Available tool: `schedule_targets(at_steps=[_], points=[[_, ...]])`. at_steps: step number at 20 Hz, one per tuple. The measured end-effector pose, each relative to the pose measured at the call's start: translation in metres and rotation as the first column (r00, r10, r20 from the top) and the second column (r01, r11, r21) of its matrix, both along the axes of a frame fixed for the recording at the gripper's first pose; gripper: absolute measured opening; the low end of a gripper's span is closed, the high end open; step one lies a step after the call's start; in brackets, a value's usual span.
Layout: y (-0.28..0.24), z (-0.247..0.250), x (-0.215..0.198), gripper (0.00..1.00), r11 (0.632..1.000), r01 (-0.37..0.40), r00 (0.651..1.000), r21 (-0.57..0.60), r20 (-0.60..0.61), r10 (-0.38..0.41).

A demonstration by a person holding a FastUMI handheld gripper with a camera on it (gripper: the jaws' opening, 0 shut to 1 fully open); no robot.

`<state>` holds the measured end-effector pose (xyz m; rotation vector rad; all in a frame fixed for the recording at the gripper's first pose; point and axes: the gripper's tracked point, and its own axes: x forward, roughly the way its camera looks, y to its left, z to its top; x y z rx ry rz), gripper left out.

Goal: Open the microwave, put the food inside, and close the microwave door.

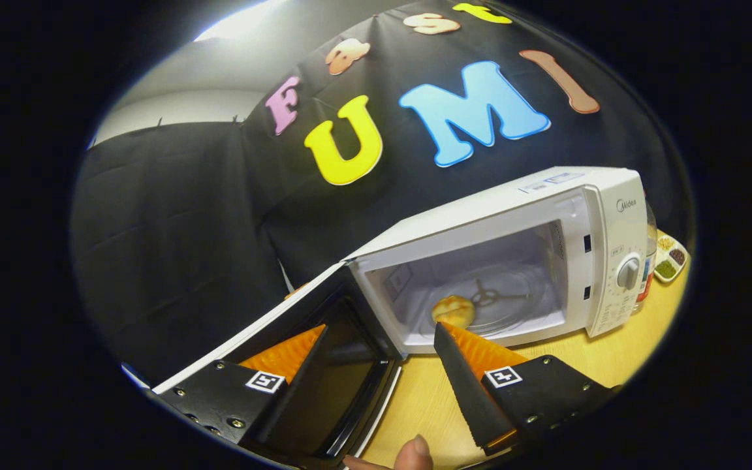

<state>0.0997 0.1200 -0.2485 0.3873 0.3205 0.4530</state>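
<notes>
Claw (382,343) spread wide and holding nothing, a fingertip (414,452) between its fingers

Your microwave (500,215) has a smooth white casing that looks like painted metal, with a plastic-looking control panel and knob (628,273). Its open door (324,385) carries a dark, glossy window that throws reflections. The bun (454,311) inside looks soft and matt. The table (578,352) under it is smooth, light wood-look board. Your gripper (376,343), fingers spread wide with nothing held, shows ribbed pads (480,352).
</notes>
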Motion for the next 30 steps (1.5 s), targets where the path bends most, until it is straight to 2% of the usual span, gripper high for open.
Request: schedule_targets(at_steps=[4, 9, 11, 15, 17, 21, 24, 27, 28, 29, 30], points=[[0.015, 0.04, -0.056, 0.96, 0.996, -0.084, 0.989, -0.027, 0.123, 0.087], [0.047, 0.082, -0.128, 0.96, 0.976, -0.217, 0.951, -0.018, 0.223, 0.215], [0.062, 0.091, -0.156, 0.96, 0.96, -0.274, 0.92, -0.066, 0.272, 0.281], [0.104, 0.105, -0.214, 0.96, 0.913, -0.366, 0.827, -0.182, 0.385, 0.409], [0.122, 0.099, -0.23, 0.95, 0.896, -0.404, 0.806, -0.186, 0.39, 0.445], [0.143, 0.082, -0.235, 0.93, 0.87, -0.451, 0.783, -0.199, 0.381, 0.492], [0.159, 0.058, -0.236, 0.93, 0.859, -0.455, 0.784, -0.234, 0.353, 0.511], [0.169, 0.032, -0.229, 0.84, 0.847, -0.469, 0.79, -0.249, 0.31, 0.529], [0.17, 0.028, -0.228, 0.84, 0.844, -0.477, 0.792, -0.246, 0.296, 0.534], [0.175, 0.021, -0.224, 0.73, 0.844, -0.479, 0.798, -0.241, 0.282, 0.533], [0.173, 0.015, -0.218, 0.68, 0.855, -0.463, 0.814, -0.235, 0.27, 0.515]])
